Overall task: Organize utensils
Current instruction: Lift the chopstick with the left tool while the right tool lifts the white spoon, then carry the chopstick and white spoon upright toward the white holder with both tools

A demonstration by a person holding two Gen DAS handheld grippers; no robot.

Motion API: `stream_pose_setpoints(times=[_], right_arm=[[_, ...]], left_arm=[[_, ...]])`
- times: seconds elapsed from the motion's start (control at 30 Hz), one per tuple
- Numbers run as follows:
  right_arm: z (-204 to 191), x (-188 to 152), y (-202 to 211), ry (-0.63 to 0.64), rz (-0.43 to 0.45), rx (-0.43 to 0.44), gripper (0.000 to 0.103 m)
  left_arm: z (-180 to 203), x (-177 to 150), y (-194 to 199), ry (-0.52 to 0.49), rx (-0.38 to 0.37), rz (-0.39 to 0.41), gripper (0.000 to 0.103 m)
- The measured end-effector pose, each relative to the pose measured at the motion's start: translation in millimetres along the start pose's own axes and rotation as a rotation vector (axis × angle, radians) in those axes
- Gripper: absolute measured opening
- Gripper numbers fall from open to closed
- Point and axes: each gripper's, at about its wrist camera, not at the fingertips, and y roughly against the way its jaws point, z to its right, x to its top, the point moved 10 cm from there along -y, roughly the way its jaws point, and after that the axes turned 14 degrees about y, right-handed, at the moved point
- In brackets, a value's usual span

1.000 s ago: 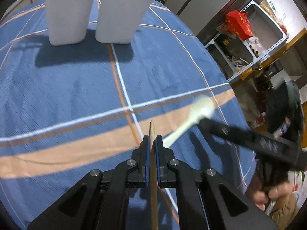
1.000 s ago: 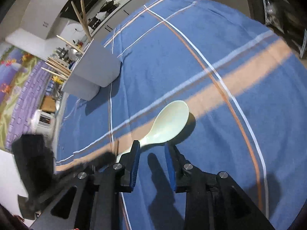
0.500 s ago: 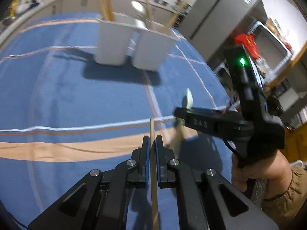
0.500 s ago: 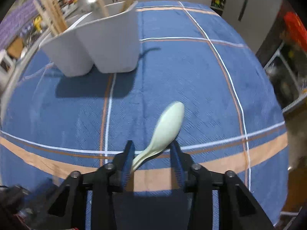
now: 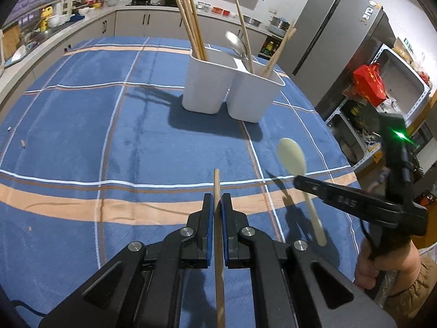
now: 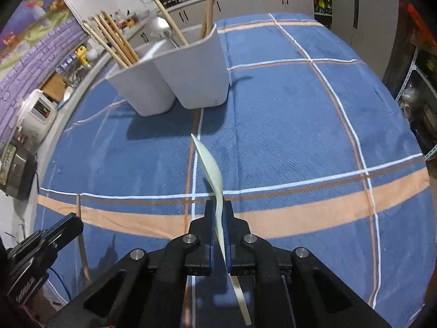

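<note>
With both utensils already off the cloth, the deciding relation is how each one lies relative to the two white holders ahead. Left hand-held gripper [image 5: 215, 210]: jaws pressed together on a wooden chopstick [image 5: 217, 188], long axis running straight along the fingers, tip pointing forward and up toward the left holder [image 5: 206, 82]. That holder lies ahead across open cloth, well apart, and already carries several upright chopsticks. Right hand-held gripper [image 6: 218, 218]: jaws pinching the handle of a pale green spoon [image 6: 211, 169], which is seen edge-on here, bowl forward, handle tail sticking out behind the fingers. Seen from the left wrist, the spoon's bowl [image 5: 291, 154] is oval, smooth, probably plastic; it hangs in the air above the cloth, tilted. The right holder [image 6: 200, 73], touching its neighbour, holds a metal ladle and wooden sticks; it lies ahead and slightly left of the spoon tip.

Judgement: the right gripper looks nearer to the right holder, the left to the left one. Each utensil would need tipping toward vertical before lowering in. Counter [image 6: 300, 125] covered by blue plaid cloth
</note>
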Motion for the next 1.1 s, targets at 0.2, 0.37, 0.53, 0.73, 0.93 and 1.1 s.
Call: stream_pose_setpoints(times=[0.2, 0.37, 0.53, 0.73, 0.93, 1.1], right_arm=[[-2, -2, 31, -0.008, 0.081, -0.007, 0.006], [-8, -3, 50, -0.005, 0.134, -0.002, 0.006], [-16, -5, 62, 0.002, 0.167, 0.011, 0.006], [-19, -9, 74, -0.006, 0.197, 0.020, 0.006], [-18, -13, 85, -0.019, 0.225, 0.021, 0.006], [-18, -16, 91, -0.036, 0.243, 0.026, 0.006]], left_arm=[[-5, 1, 18, -0.009, 0.044, 0.030, 0.005], [-3, 2, 38, -0.048, 0.088, 0.078, 0.005], [-1, 3, 52, -0.077, 0.118, 0.110, 0.005], [1, 2, 66, -0.098, 0.138, 0.131, 0.005], [7, 2, 77, -0.122, 0.143, 0.152, 0.005], [9, 2, 84, -0.141, 0.141, 0.166, 0.005]])
